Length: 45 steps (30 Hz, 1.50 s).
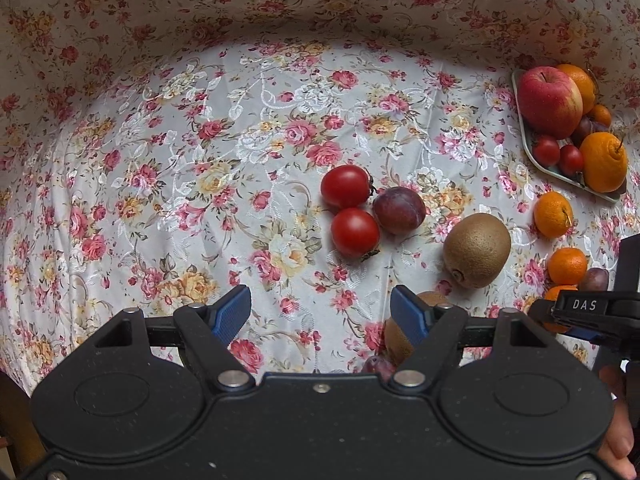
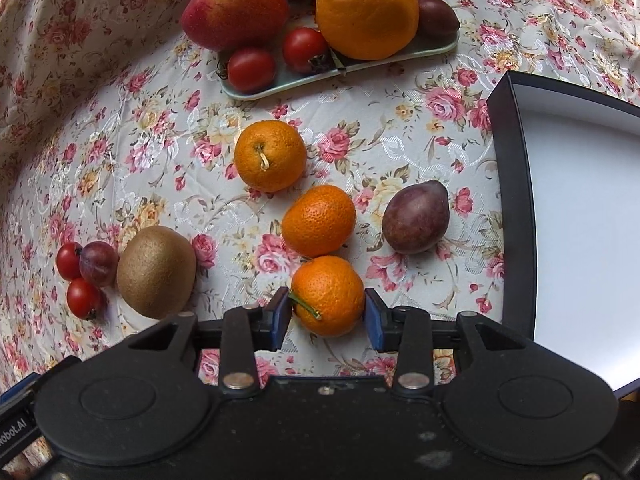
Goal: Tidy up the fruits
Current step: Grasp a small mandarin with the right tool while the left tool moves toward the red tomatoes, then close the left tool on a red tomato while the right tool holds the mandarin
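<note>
Right gripper (image 2: 327, 316) open astride nearest mandarin (image 2: 327, 295).
Centre pads on the mandarin, close gently; left gripper (image 1: 320, 312) wide, empty.

Mandarin (image 2: 327, 295) between right gripper (image 2: 327, 314) fingers

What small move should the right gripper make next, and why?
Probably close on the mandarin. The right gripper points down over it, its blue pads flanking the fruit with small gaps on both sides, so nothing is gripped. Lowering slightly first may seat the pads at the widest part before squeezing.
</note>
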Available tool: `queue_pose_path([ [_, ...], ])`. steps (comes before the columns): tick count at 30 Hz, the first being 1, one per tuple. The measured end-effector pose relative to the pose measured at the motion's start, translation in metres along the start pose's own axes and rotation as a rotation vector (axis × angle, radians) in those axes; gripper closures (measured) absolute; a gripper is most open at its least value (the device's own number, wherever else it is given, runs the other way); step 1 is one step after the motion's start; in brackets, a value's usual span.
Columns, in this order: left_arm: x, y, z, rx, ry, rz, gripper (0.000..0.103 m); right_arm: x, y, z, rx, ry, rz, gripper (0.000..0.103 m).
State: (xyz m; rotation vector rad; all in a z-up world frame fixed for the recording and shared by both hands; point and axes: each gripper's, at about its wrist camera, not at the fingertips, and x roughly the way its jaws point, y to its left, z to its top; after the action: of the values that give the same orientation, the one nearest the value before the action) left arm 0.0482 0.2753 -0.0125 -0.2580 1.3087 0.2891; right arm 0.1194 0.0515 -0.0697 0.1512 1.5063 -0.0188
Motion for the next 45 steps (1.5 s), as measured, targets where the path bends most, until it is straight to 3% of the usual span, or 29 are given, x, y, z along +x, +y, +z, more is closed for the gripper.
queue_pose_path([
  [5,-0.001,0.018,0.007,-0.066,0.002,-0.008,0.027,0.001,0.01,-0.005,0.007,-0.009,-0.042,0.064],
  [12,-0.004,0.039,0.011,-0.146,-0.016,-0.052,0.027,-0.003,0.02,-0.006,0.067,0.031,0.086,0.067],
  [16,-0.001,0.043,0.011,-0.172,-0.017,-0.072,0.027,-0.015,0.029,-0.008,0.066,0.009,0.122,0.071],
  [30,0.012,0.004,0.014,-0.072,-0.087,-0.121,0.027,-0.054,0.042,-0.01,0.022,-0.108,0.142,0.072],
  [40,0.037,-0.015,0.019,-0.012,-0.057,-0.066,0.027,-0.075,0.034,-0.014,0.012,-0.208,0.108,0.072],
  [45,0.043,-0.013,0.02,-0.002,-0.068,-0.036,0.031,-0.073,0.033,-0.012,0.017,-0.182,0.104,0.072],
])
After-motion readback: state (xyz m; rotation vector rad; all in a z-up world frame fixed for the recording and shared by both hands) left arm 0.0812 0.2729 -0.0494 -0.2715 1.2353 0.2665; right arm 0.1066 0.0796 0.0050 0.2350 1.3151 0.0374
